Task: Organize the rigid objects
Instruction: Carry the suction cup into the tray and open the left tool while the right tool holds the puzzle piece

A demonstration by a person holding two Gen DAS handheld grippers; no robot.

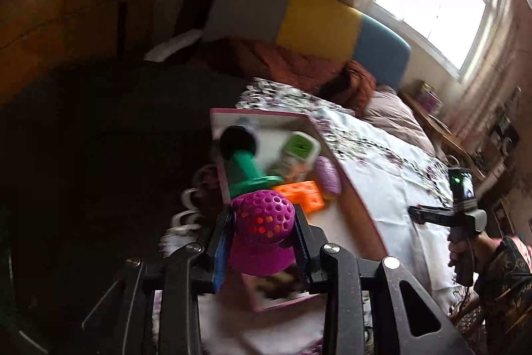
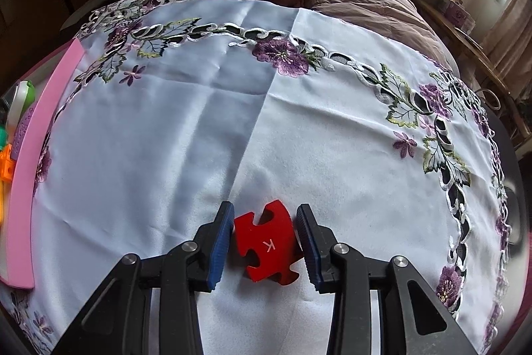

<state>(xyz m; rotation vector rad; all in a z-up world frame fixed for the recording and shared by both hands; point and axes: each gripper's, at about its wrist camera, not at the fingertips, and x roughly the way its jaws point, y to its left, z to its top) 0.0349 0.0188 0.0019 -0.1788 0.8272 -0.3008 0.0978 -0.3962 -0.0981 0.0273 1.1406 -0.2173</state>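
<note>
holding one purple ball over the pink box, left gripper pinches it tight; right gripper clamps one red puzzle piece on the tablecloth.

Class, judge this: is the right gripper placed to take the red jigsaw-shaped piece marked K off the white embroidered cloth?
Probably yes. The red jigsaw-shaped piece marked K lies flat on the white embroidered cloth between the right gripper's blue fingers, with nothing else near it.
</note>
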